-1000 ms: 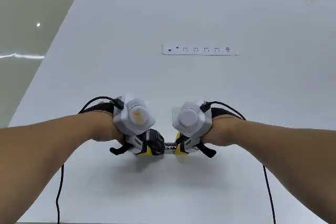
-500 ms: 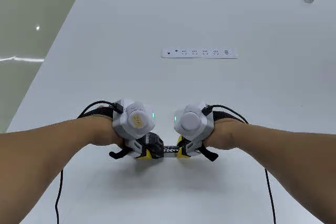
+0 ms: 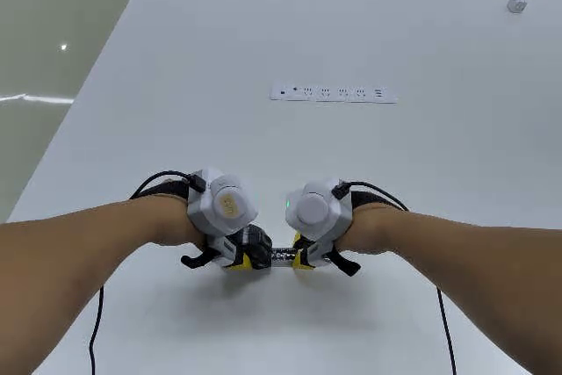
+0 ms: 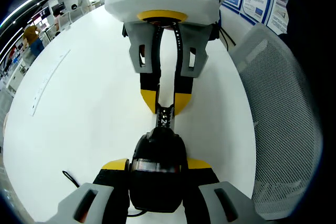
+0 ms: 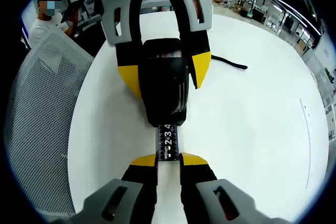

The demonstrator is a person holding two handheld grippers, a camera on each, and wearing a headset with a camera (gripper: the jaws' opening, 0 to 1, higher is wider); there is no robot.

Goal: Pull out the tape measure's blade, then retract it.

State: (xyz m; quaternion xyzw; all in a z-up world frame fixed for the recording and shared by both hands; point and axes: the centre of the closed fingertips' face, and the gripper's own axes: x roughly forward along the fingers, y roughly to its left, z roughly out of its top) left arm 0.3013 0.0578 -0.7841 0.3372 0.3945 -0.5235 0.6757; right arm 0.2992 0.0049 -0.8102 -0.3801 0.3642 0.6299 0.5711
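Tape measure [image 4: 157,177] spanned between two claws, blade [image 5: 168,141] barely out.
The body is clamped in the left claw [image 4: 157,164], the blade end pinched in the right claw [image 5: 168,159], at the tabletop's [image 3: 307,24] near part; pull-out is judged just begun (a finishing retraction cannot be excluded), so a steady drawing-apart of the claws is called for.
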